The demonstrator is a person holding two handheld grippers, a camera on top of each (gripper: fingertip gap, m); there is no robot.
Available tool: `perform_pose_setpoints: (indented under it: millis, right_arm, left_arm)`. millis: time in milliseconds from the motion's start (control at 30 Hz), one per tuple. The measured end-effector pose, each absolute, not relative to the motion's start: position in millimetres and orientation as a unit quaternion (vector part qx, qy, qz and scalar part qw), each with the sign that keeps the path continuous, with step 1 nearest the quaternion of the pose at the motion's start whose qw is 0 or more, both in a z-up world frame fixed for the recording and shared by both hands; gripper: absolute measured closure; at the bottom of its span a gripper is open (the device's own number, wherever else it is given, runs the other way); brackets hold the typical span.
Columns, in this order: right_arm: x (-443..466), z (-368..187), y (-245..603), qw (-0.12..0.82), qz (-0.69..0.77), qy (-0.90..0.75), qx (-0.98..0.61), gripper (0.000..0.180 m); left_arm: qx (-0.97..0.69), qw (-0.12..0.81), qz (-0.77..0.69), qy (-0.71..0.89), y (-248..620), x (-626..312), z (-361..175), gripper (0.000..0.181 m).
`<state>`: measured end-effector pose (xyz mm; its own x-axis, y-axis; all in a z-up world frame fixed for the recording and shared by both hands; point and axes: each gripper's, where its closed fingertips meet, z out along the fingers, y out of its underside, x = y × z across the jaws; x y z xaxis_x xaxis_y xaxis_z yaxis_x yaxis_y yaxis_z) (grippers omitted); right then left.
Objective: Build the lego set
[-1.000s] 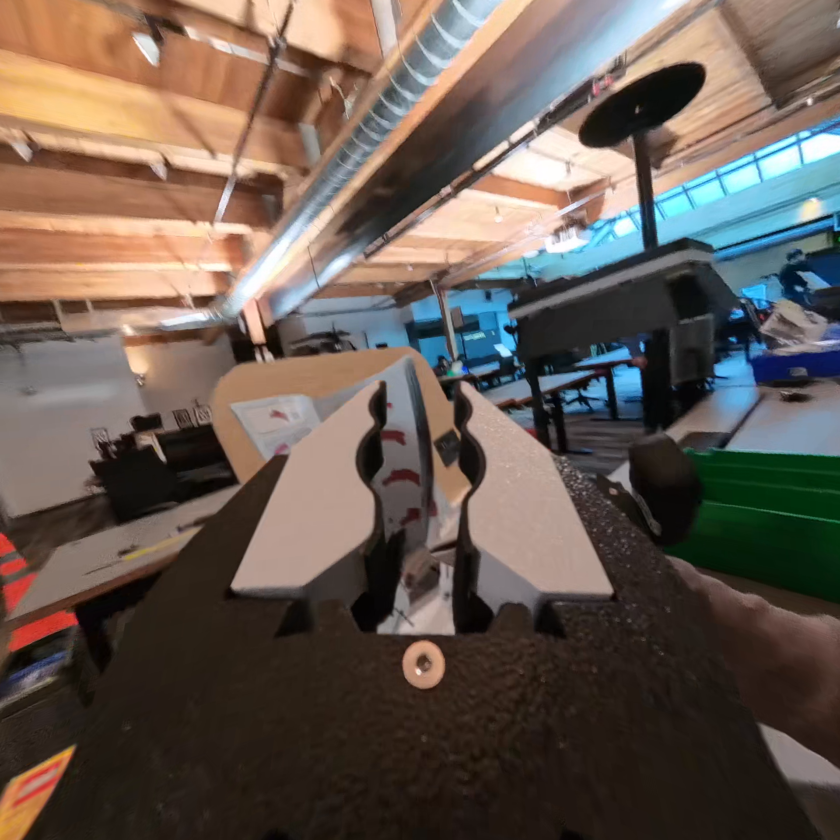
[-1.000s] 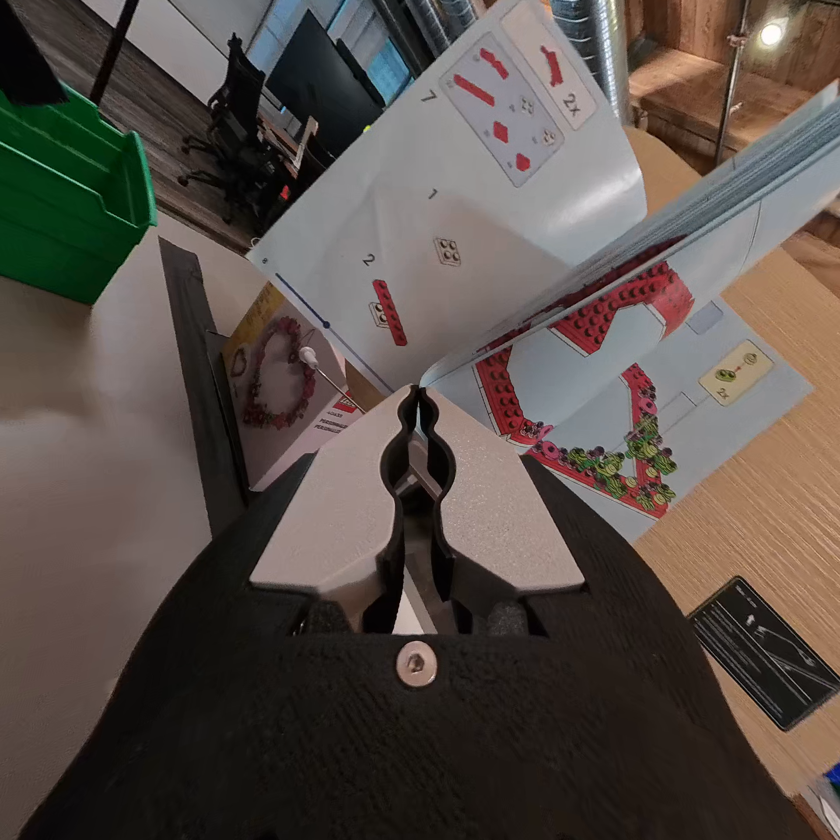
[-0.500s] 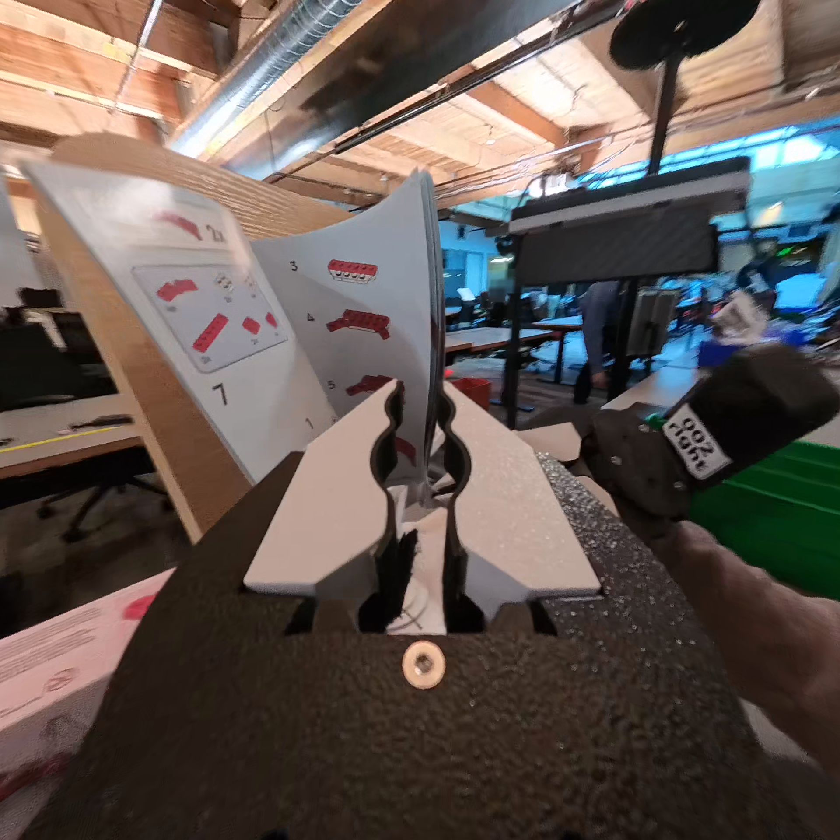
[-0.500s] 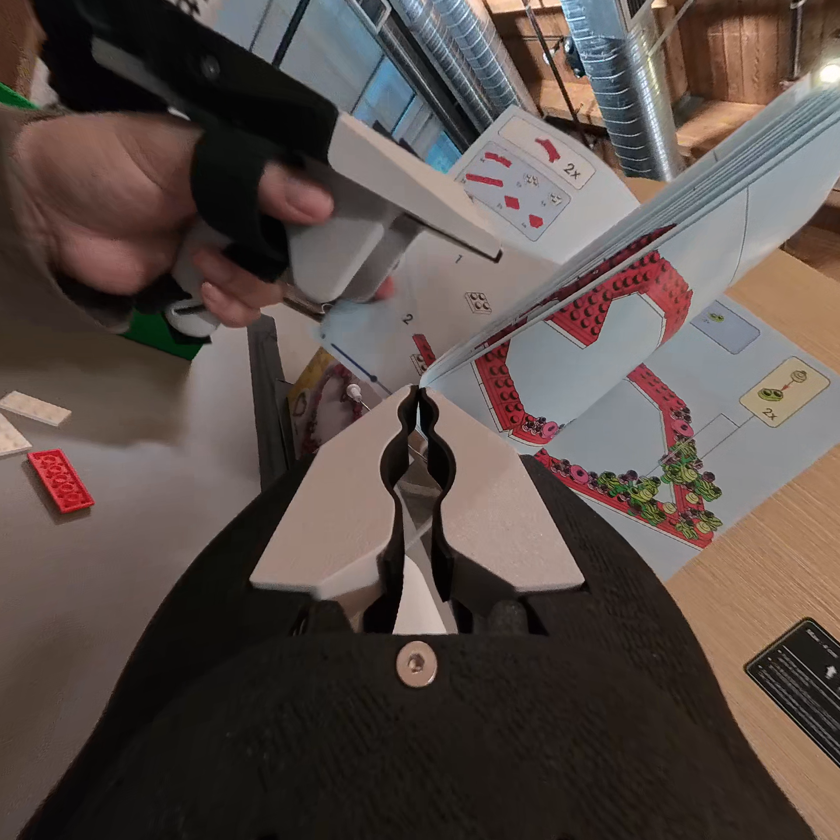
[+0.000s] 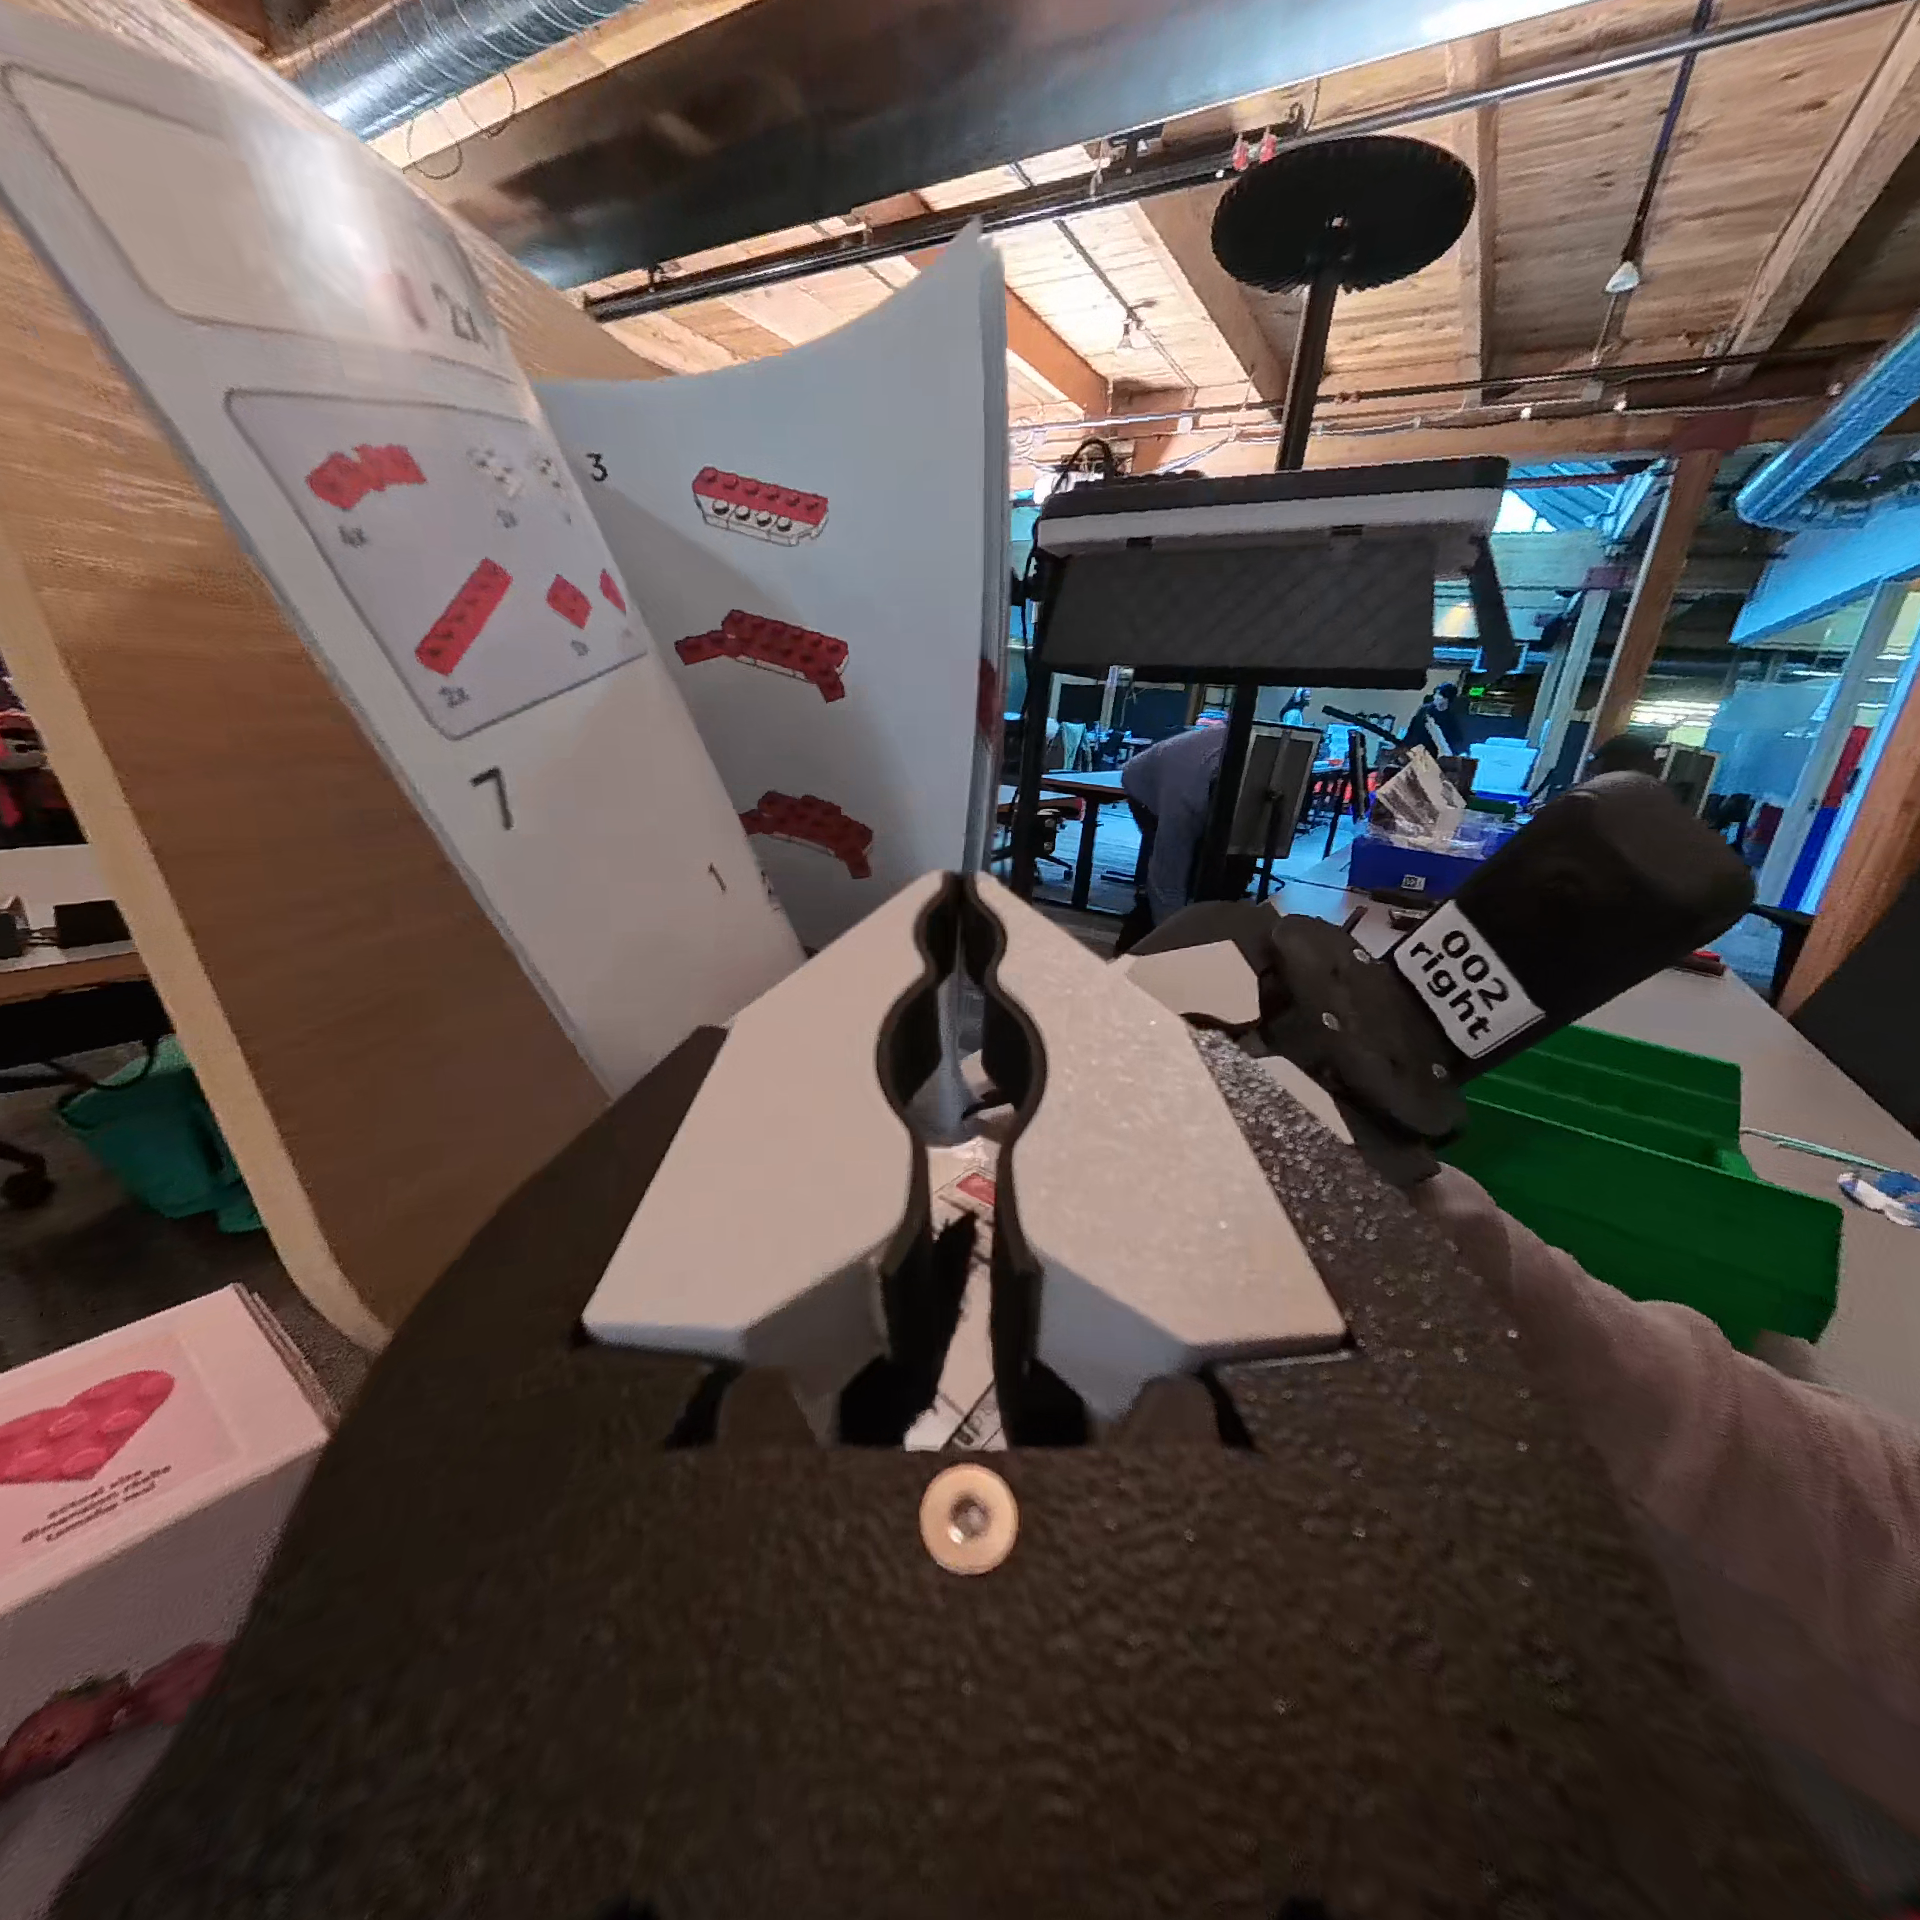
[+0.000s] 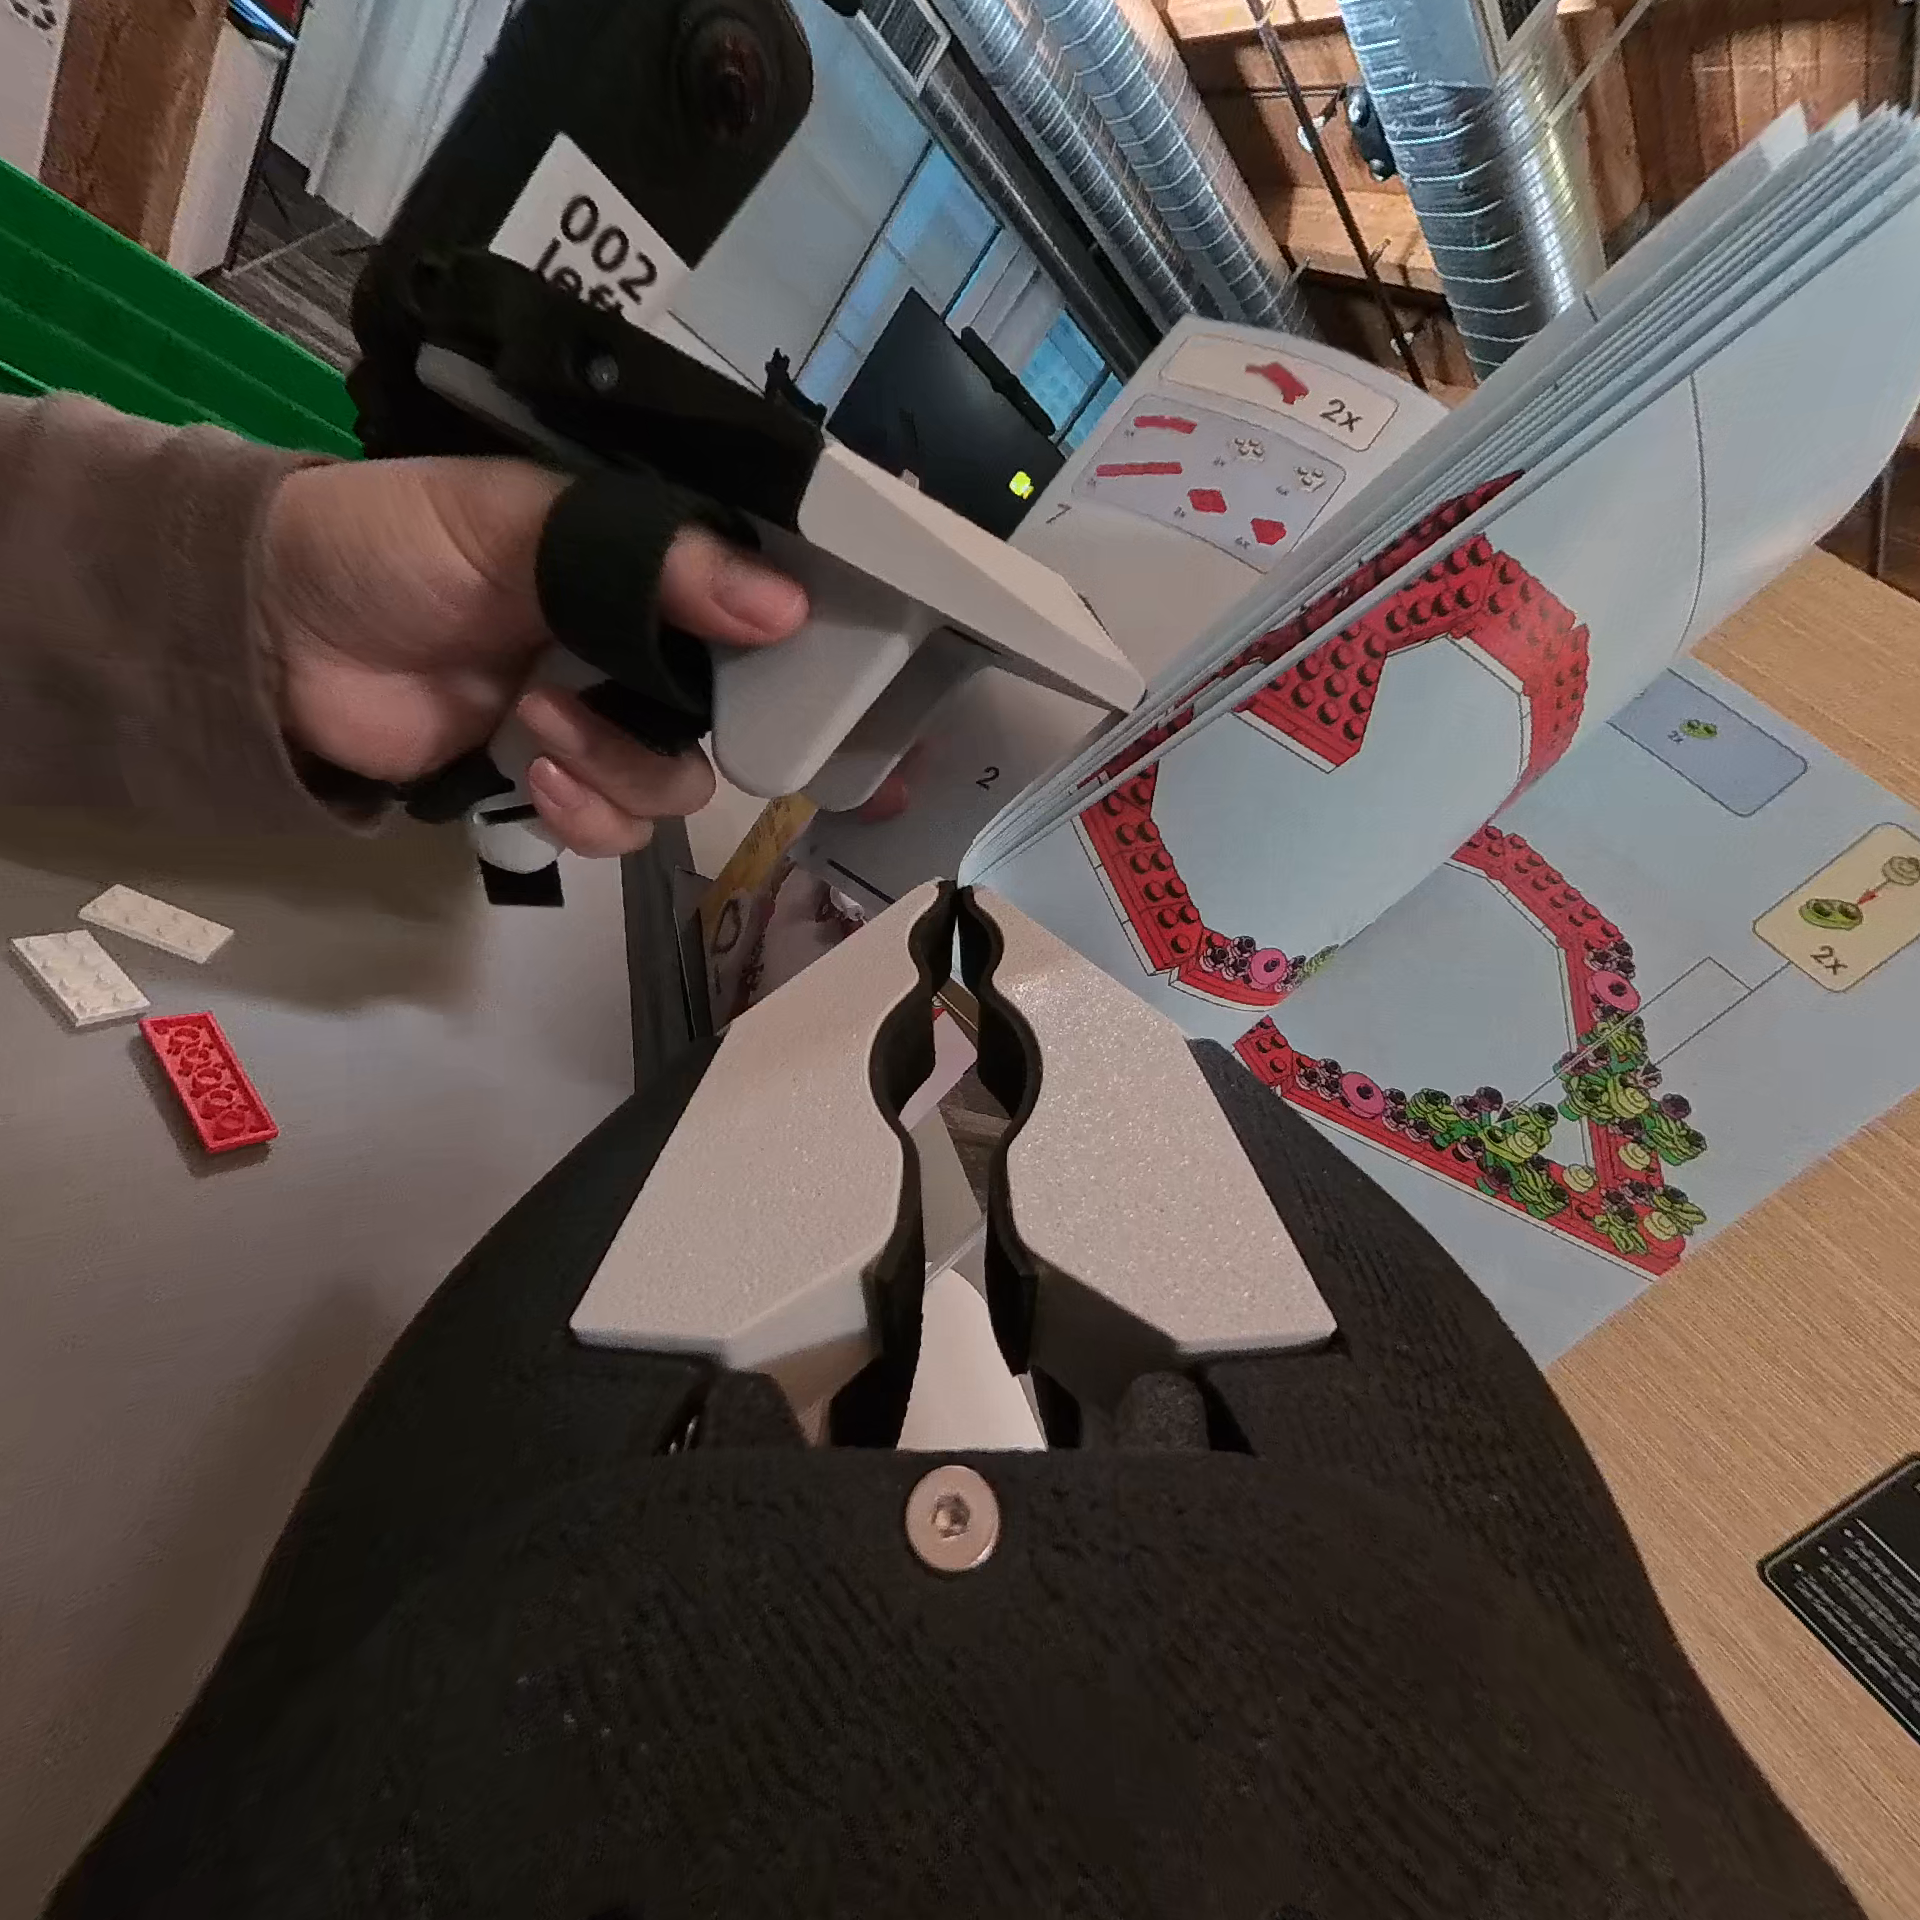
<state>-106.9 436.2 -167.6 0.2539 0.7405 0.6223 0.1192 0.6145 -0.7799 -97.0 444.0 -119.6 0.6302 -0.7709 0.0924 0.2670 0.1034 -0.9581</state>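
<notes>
A: Nearest to you, your right tool is pressed together at the tips on the lower corner of the instruction booklet, right at the fold. Your left tool pinches a thin sheaf of its pages, standing upright in the left wrist view.

B: So which step is this?

A: By my reading you are only finding your page. No bricks are joined in these views. The red plate and two white plates lie loose on the grey table, left of the booklet and well apart from it.

B: And next?

A: You need to lay that sheaf over and flatten it without tearing. The paper is limp, so ease the left tool's grip only once the pages rest. Keep the right tool holding the corner down.

B: Farther off?

A: The set's box by the left tool, then the green bin behind.
</notes>
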Motion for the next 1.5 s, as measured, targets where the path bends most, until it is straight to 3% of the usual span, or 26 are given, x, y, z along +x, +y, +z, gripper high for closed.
perform_pose_setpoints:
  millis: [200,400,700,900,1167,1333,1500]
  right_arm:
    - [-106,-168,435,0.692,0.231,-0.569,-0.379,0.18]
    - [-88,-164,438,0.663,0.261,-0.563,-0.418,0.155]
    - [-46,-112,448,0.778,0.243,-0.443,-0.375,0.166]
    - [-85,-148,493,0.73,0.195,-0.417,-0.506,0.179]
    - [-126,-176,513,0.705,0.132,-0.402,-0.569,0.18]
    - [-136,-179,513,0.702,0.127,-0.403,-0.573,0.18]
    - [-139,-181,513,0.704,0.113,-0.408,-0.57,0.18]
  left_arm:
    - [-0.544,0.692,-0.413,0.231,440,-93,-120,0.181]
    - [-0.54,0.689,-0.436,0.212,444,-99,-120,0.181]
    - [-0.561,0.704,-0.38,0.21,449,-118,-123,0.181]
    - [-0.58,0.711,-0.343,0.2,451,-148,-124,0.181]
    - [-0.626,0.687,-0.319,0.186,448,-185,-134,0.179]
    - [-0.638,0.689,-0.305,0.161,447,-209,-135,0.156]
    - [-0.619,0.705,-0.33,0.106,448,-233,-127,0.104]
